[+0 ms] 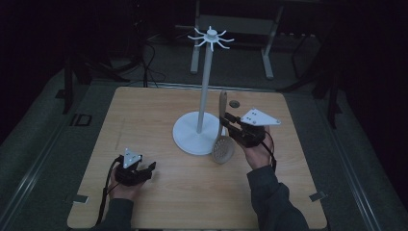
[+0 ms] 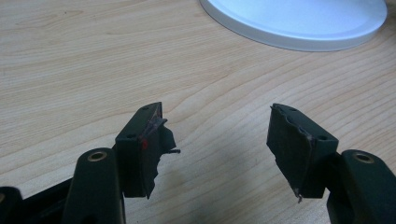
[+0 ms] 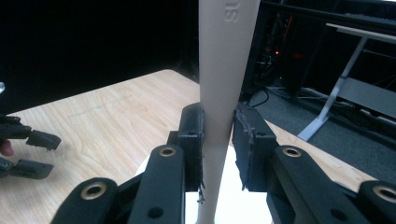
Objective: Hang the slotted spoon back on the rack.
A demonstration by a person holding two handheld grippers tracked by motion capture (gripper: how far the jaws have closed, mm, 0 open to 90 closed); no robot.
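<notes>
On the left near side of the worktop [image 1: 144,110], your left gripper [image 1: 149,169] rests low, and its fingers [image 2: 140,144] are released, with bare wood between them. It carries nothing. In the left gripper view you also see the near edge of the white round base [image 2: 299,23] of the rack, which tells you this gripper points toward the middle of the worktop.

In the middle stands the white rack [image 1: 206,82], a thin pole on the round base with short hooks in a ring at the top.

On the right, your right gripper [image 1: 227,121] is clenched on the handle of the slotted spoon [image 1: 223,144]. The spoon is almost upright, handle up, and its round head hangs just beside the right edge of the base.

I judge that the step in hand is carrying the spoon to the rack. The next move calls for lifting it higher, so the handle end reaches one hook.

The right gripper view shows clearly how the fingers [image 3: 191,140] press the handle from both sides; the high view is too dark for this. Only the high view gives you the height of the hooks.
</notes>
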